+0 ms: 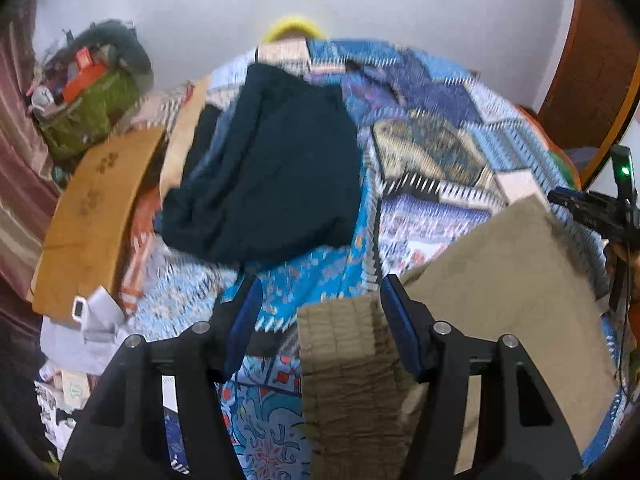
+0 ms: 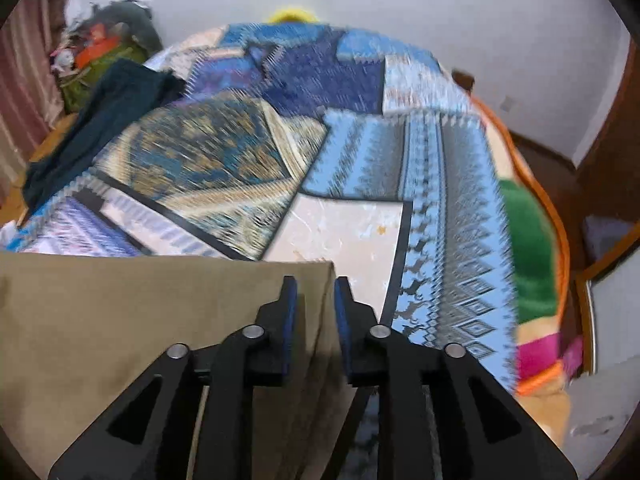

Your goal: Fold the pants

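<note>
The khaki pants (image 1: pixel 500 300) hang above the patterned bedspread (image 1: pixel 320 280). Their ribbed waistband (image 1: pixel 348 360) stands between the fingers of my left gripper (image 1: pixel 322 320). It lies against the right-hand pad, and a gap shows beside the left-hand pad, so that gripper is open. In the right wrist view a corner of the khaki pants (image 2: pixel 160 320) sits between the narrow jaws of my right gripper (image 2: pixel 316 316), which is shut on the cloth. The cloth's top edge runs straight off to the left. My right gripper (image 1: pixel 592 212) also shows at the right edge of the left wrist view.
Dark navy pants (image 1: pixel 272 168) lie spread on the bedspread's far left part. A tan wooden board (image 1: pixel 92 216) and a green bag (image 1: pixel 84 120) of clutter stand to the left. A white wall is behind the bed, and a brown door (image 2: pixel 616 140) is at the right.
</note>
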A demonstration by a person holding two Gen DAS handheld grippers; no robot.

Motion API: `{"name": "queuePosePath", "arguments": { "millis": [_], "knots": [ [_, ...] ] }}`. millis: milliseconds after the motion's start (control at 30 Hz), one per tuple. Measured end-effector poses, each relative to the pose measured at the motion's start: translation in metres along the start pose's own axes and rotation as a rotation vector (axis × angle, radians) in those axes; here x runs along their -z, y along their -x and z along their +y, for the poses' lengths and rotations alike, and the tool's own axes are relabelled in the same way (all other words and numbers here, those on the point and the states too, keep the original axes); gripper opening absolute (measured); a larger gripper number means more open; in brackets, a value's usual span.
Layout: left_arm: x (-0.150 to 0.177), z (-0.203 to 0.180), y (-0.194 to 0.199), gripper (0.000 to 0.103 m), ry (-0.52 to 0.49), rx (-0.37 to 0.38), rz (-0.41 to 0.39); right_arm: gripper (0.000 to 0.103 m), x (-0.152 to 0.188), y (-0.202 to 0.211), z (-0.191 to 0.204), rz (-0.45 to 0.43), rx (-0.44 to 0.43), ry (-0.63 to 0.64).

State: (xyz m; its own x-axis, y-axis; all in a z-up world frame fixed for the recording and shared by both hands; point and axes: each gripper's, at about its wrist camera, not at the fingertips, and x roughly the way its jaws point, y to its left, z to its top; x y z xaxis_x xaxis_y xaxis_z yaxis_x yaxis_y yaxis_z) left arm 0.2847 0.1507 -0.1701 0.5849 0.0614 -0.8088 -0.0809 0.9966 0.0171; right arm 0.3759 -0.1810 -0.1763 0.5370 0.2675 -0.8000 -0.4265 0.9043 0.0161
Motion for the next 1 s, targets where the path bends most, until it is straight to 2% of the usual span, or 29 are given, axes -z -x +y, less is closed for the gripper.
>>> {"name": "queuePosePath", "arguments": {
  "millis": [200, 367, 500, 700, 833, 1000],
  "knots": [
    [-0.020, -0.013, 0.021, 0.068, 0.005, 0.080, -0.044, 0.037, -0.012, 0.056, 0.035, -0.115, -0.151, 0.020],
    [-0.024, -0.039, 0.016, 0.075, -0.043, 0.150, -0.007, 0.048, -0.020, 0.068, 0.078, -0.114, -0.296, 0.073],
    [-0.020, -0.052, -0.003, 0.078, -0.070, 0.163, 0.070, 0.064, -0.015, 0.055, 0.101, -0.032, -0.405, 0.089],
    [-0.002, -0.060, -0.040, 0.078, -0.072, 0.186, 0.214, 0.064, 0.007, 0.020, 0.127, 0.126, -0.486, 0.099],
    [0.007, -0.068, -0.045, 0.078, -0.124, 0.169, 0.222, 0.066, 0.024, 0.002, 0.135, 0.206, -0.494, 0.126],
    [0.015, -0.081, -0.043, 0.080, -0.225, 0.123, 0.229, 0.067, 0.035, 0.011, 0.129, 0.217, -0.508, 0.099]
  ]
}}
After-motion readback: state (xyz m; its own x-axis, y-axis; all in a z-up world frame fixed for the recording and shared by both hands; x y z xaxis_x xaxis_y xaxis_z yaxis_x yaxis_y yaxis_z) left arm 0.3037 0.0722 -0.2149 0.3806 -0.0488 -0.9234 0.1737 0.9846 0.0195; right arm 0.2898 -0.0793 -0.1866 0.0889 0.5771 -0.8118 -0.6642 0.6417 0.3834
